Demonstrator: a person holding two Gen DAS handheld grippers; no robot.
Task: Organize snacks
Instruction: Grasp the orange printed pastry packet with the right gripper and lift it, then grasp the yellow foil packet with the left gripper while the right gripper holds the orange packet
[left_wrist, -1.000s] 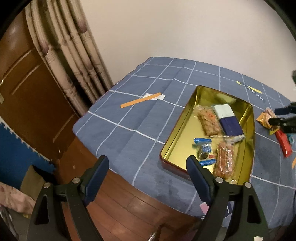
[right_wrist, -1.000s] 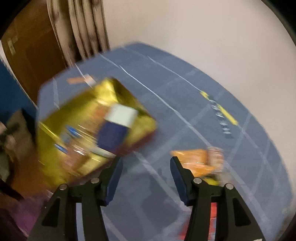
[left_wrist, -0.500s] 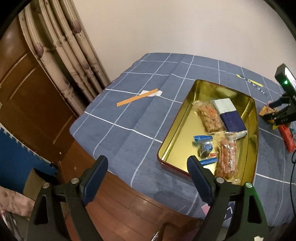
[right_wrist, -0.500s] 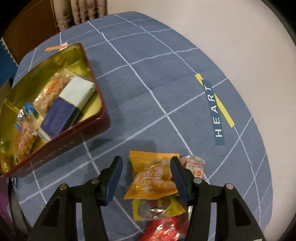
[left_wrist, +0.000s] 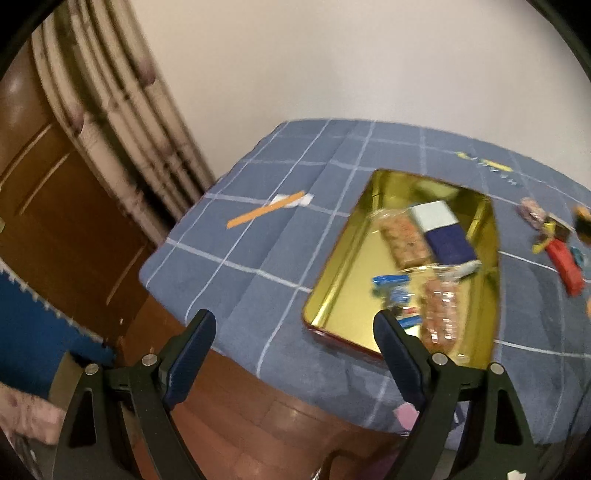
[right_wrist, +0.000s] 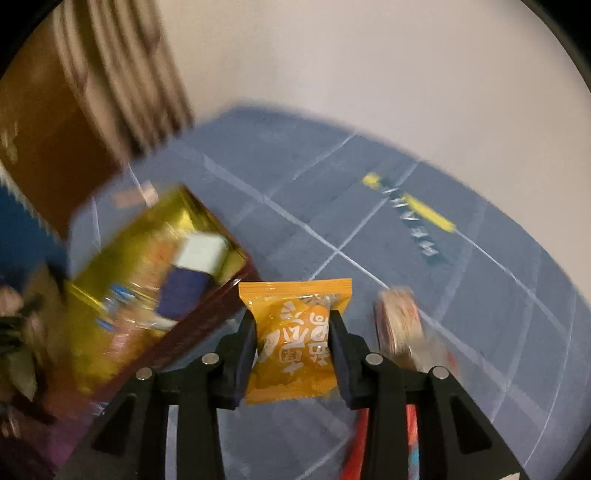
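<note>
My right gripper (right_wrist: 291, 317) has the orange snack packet (right_wrist: 295, 339) between its jaws, which are closing; both pads press on the packet's sides and it hangs clear of the blue checked cloth. The gold tin tray (right_wrist: 122, 251) lies to the left, blurred. In the left wrist view the tray (left_wrist: 332, 266) holds a white and navy box (left_wrist: 443, 232), two peanut packets (left_wrist: 404, 236) and a blue-wrapped sweet (left_wrist: 391, 288). My left gripper (left_wrist: 291, 321) is open and empty, off the table's near corner.
Loose snacks lie right of the tray: a red packet (left_wrist: 565, 262) and a pinkish packet (right_wrist: 399, 321). An orange strip (left_wrist: 266, 212) lies on the cloth's left part. A curtain (left_wrist: 122, 110) and a wooden door (left_wrist: 55, 206) stand left, past the table edge.
My right gripper went from open around the orange packet to gripping it, and it has swung with the packet towards the tray. The left gripper stays open, its view only slightly shifted.
</note>
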